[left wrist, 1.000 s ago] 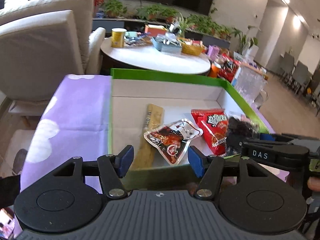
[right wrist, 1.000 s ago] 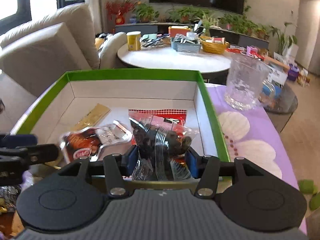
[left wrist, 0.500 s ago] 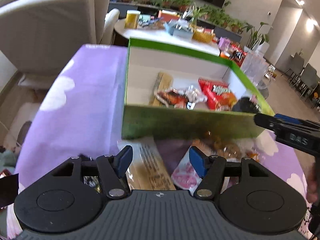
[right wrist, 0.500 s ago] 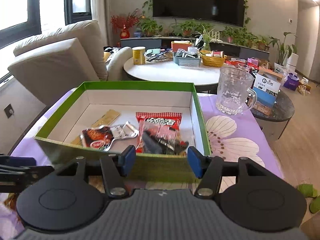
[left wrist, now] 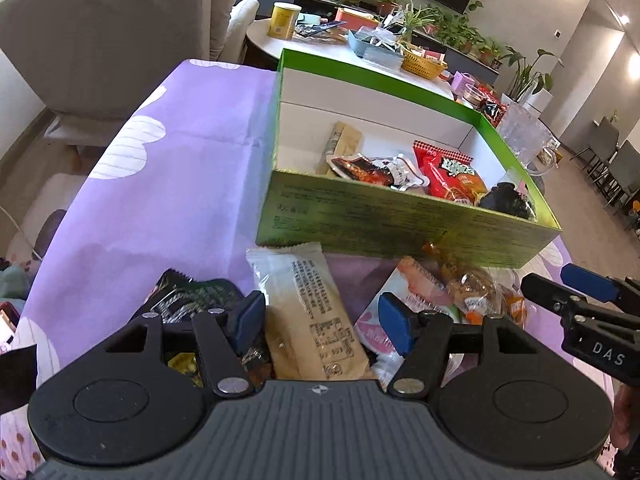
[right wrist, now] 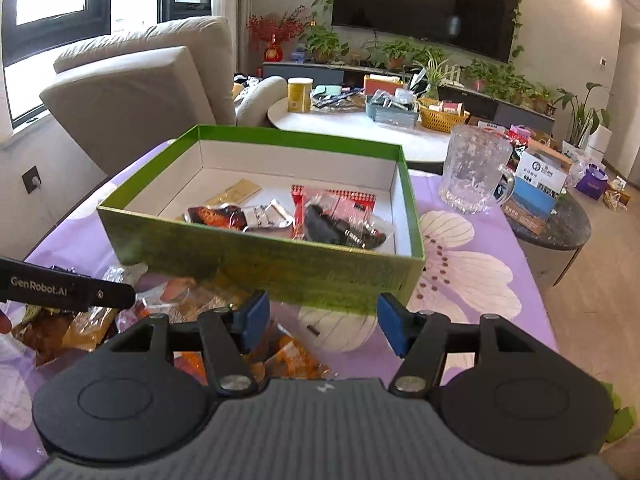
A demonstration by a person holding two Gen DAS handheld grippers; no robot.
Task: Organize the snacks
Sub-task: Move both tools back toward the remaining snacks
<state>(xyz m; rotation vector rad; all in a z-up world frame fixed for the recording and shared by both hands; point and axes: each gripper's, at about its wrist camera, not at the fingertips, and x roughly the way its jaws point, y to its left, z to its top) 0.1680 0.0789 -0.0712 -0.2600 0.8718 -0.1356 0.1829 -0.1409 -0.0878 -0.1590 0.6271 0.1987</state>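
— So how far along is the sorting looking?

— Partway, I'd judge. Four packets are already lying inside the green box (right wrist: 260, 264): a tan bar wrapper (left wrist: 345, 145) toward the back, a dark red foil pouch (left wrist: 372, 170), a red chip bag (left wrist: 450, 176), and a clear pack of dark pieces (right wrist: 340, 226) sitting on the red one's near edge.

— And what is still waiting?

— A loose heap is lying on the purple flowered desk (left wrist: 160, 184), just in front of the box's near wall: a beige printed bar (left wrist: 308, 312), a black-and-green pouch (left wrist: 192, 300), a pink-and-white packet (left wrist: 384, 320) and some orange wrapped sweets (left wrist: 476, 292).

— What are the claws doing?

— The left claw (left wrist: 322, 318) is hanging open and empty right over the heap, with the beige bar lying between its blue pads but not being pinched; that looks like the likely next pick. The right claw (right wrist: 320, 318) is opening, nothing between its pads, and it is hovering in front of the box's near wall, above the orange sweets' side of the heap.
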